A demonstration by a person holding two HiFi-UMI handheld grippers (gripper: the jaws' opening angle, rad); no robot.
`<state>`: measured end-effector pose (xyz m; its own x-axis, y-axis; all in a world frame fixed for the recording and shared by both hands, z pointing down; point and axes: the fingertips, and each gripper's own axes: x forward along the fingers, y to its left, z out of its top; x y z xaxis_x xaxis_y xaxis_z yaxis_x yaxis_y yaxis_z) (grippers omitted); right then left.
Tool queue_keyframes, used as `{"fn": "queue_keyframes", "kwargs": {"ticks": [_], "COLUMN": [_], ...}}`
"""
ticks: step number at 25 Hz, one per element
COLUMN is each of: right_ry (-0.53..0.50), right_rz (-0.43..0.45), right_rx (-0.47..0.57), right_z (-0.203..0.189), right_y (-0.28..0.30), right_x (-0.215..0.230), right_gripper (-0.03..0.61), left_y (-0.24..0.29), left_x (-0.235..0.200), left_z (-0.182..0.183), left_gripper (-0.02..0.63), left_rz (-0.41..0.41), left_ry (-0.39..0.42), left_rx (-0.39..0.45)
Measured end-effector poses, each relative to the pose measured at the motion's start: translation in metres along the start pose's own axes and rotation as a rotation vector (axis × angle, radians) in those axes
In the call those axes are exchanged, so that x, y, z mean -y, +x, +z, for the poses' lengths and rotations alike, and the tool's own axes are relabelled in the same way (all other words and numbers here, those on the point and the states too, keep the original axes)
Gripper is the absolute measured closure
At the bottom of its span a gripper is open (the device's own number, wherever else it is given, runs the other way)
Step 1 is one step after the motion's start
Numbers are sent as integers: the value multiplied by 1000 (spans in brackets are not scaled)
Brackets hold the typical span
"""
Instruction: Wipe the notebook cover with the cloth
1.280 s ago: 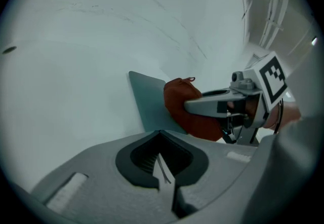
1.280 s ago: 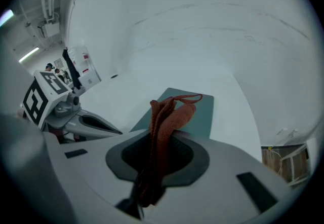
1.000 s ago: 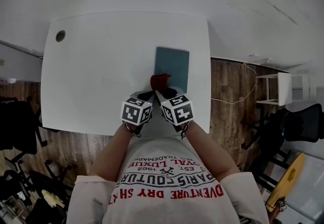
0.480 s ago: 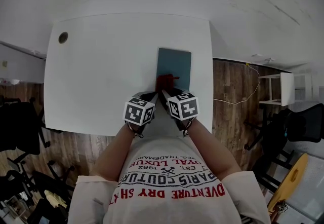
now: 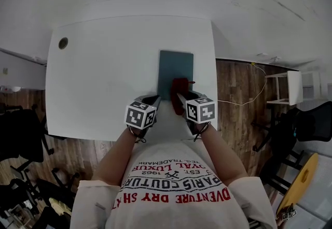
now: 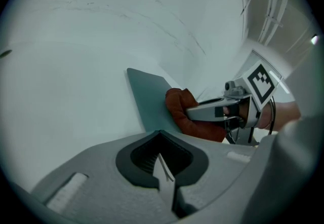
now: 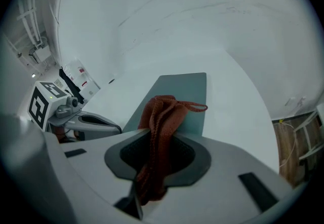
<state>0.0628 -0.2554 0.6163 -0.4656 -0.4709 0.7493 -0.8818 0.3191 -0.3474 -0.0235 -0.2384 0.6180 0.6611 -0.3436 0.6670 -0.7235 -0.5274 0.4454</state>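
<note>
While my right tongs [image 7: 152,180] pinch the red cloth [image 7: 163,114] over the near end of the teal notebook [image 5: 175,63] on the white table [image 5: 104,67], my left tongs [image 6: 164,172] sit closed and empty beside it. I judge most of the cover awaits wiping.
</note>
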Motion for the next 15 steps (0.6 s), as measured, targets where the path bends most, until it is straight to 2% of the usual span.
{"fn": "queue_keyframes", "kwargs": {"ticks": [5, 9, 15], "right_ry": [45, 139, 225], "right_rz": [-35, -55, -125], "right_rx": [26, 43, 43], "right_z": [-7, -13, -24], "right_y": [-14, -27, -45], "right_x": [20, 40, 69], "right_gripper": [485, 494, 503], "left_y": [-1, 0, 0], "left_x": [1, 2, 2], "left_z": [-1, -1, -1], "left_gripper": [604, 604, 604], "left_rz": [-2, 0, 6], "left_ry": [6, 13, 23], "left_rx": [-3, -3, 1]}}
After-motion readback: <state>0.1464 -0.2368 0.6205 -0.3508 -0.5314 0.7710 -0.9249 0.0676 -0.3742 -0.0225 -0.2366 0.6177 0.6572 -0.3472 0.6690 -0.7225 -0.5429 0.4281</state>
